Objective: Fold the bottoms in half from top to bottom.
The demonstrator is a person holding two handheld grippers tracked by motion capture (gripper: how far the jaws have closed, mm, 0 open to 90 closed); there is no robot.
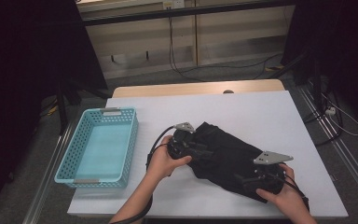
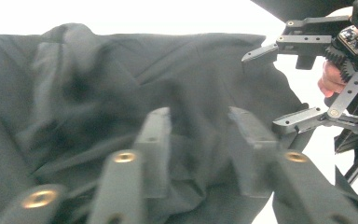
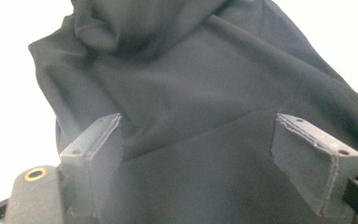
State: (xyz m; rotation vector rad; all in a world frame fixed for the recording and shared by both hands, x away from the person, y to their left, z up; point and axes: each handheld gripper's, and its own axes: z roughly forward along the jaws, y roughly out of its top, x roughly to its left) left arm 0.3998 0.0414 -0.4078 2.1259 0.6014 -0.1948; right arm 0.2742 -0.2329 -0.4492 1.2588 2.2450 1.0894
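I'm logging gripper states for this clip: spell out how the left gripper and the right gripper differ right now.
The left gripper has its jaws only partly apart over the black cloth; the right gripper has its jaws spread wide. The left gripper sits at the cloth's upper left end, the right gripper at its lower right end. Both point at the cloth, and neither pinches it.

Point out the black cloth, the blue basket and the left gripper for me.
black cloth [image 1: 228, 151]: high view, middle of the fabric.
blue basket [image 1: 131, 140]: high view, its right wall.
left gripper [image 2: 200, 126]: left gripper view, gap between its fingertips.
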